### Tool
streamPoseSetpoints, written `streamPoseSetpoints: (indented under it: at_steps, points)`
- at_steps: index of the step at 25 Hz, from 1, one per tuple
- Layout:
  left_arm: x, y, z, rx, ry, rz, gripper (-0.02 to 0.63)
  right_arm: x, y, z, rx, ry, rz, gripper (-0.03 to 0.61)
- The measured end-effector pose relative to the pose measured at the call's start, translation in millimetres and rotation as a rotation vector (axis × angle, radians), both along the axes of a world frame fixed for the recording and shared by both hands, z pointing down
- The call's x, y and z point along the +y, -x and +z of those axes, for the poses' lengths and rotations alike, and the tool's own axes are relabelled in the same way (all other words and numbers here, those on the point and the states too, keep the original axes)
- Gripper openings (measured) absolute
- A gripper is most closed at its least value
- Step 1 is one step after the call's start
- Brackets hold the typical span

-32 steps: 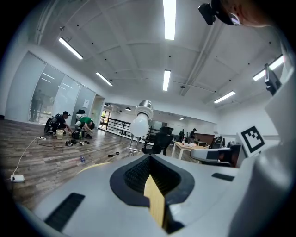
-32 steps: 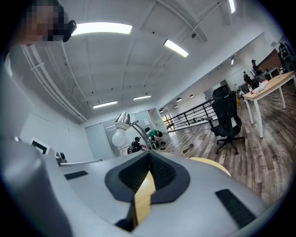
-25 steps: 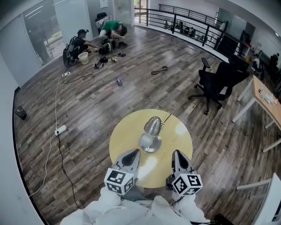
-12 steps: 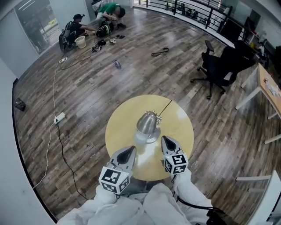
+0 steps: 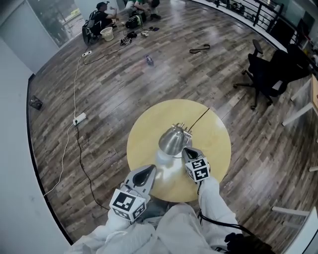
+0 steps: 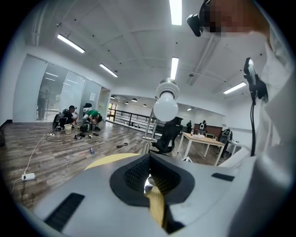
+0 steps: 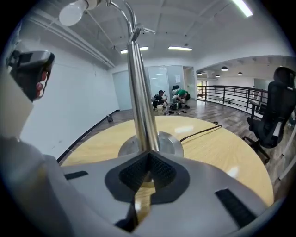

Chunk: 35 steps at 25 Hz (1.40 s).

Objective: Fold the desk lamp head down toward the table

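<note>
A silver desk lamp (image 5: 172,140) stands near the middle of the round yellow table (image 5: 146,130), its domed head above its base. In the right gripper view its upright pole (image 7: 140,92) and round base (image 7: 170,143) are just past my jaws, with the bulb (image 7: 73,13) high at the upper left. My right gripper (image 5: 189,151) is shut with nothing in it, its tip beside the pole. My left gripper (image 5: 147,172) is shut and empty at the table's near edge, short of the lamp. From there the bulb (image 6: 165,108) shows above.
A black cord (image 5: 199,119) runs from the lamp across the table's far side. A black office chair (image 5: 271,73) stands to the right on the wood floor. A power strip with its cable (image 5: 79,119) lies to the left. People crouch far off (image 5: 105,20).
My right gripper has dropped and gone forward, from the table's near edge up to the lamp's pole. The left gripper has barely shifted. The head view has tipped down further.
</note>
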<state>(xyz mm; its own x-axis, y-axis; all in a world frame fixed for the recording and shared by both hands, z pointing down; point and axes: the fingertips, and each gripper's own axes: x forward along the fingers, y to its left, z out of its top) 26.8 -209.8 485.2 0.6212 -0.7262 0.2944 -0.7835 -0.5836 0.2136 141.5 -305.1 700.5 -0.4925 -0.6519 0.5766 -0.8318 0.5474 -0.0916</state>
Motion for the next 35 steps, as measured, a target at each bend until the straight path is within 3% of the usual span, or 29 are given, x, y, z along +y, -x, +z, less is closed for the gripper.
streamPoseSetpoints:
  at_steps: [4, 11, 13, 17, 22, 35]
  points:
    - [-4, 5, -17, -0.003, -0.05, -0.011, 0.008, 3, 1, 18, 0.031, 0.035, -0.021, 0.011]
    - [-11, 0, -103, 0.053, -0.128, 0.084, 0.298, 2, 4, 18, 0.021, 0.036, -0.055, 0.011]
    - [-17, -14, -141, 0.033, -0.144, 0.159, 0.321, 3, 5, 18, 0.023, 0.042, -0.063, 0.011]
    - [-33, -53, -167, -0.163, -0.129, 0.303, 0.324, 4, 4, 17, 0.019, 0.04, -0.052, 0.011]
    - [-47, -73, -144, -0.353, -0.081, 0.31, 0.306, 9, 5, 17, 0.019, 0.042, -0.051, 0.011]
    - [-46, -69, -137, -0.265, -0.042, 0.283, 0.291, 2, 0, 16, 0.021, 0.047, -0.064, 0.011]
